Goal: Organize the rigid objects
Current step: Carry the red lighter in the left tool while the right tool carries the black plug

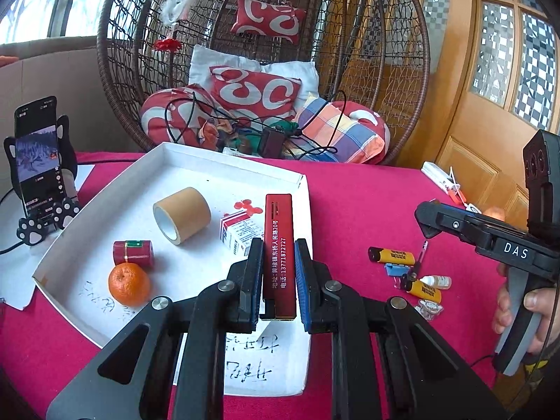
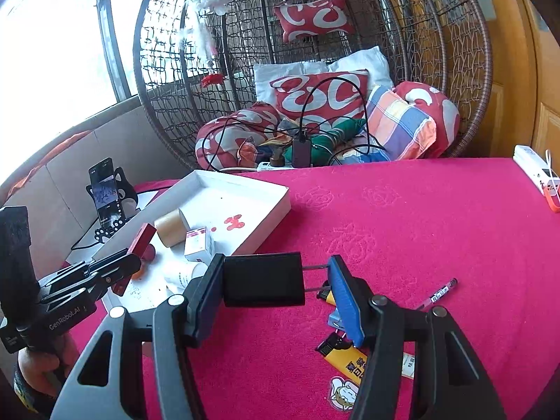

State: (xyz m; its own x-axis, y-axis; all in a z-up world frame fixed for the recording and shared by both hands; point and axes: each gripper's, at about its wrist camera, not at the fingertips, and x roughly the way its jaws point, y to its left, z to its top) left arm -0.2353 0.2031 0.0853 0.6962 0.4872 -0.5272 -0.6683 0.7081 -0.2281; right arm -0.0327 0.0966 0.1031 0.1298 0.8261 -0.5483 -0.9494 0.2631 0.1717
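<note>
Pink tablecloth [image 2: 402, 210] before wicker chair [image 1: 402, 52]; left tool [image 1: 279, 273] clamping red box [image 1: 279, 245], right tool [image 2: 276, 290] gripping black block [image 2: 262, 280].

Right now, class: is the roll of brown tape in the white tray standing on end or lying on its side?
On its side: the brown tape roll shows its open core facing sideways, resting on the white tray.

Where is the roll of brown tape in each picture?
Left wrist view: the tape roll lies on its side in the white tray, left of centre, above the orange.
Right wrist view: the tape roll sits in the tray, at middle left.
Shared landmark: the phone on its stand, left of the tray in both.
</note>
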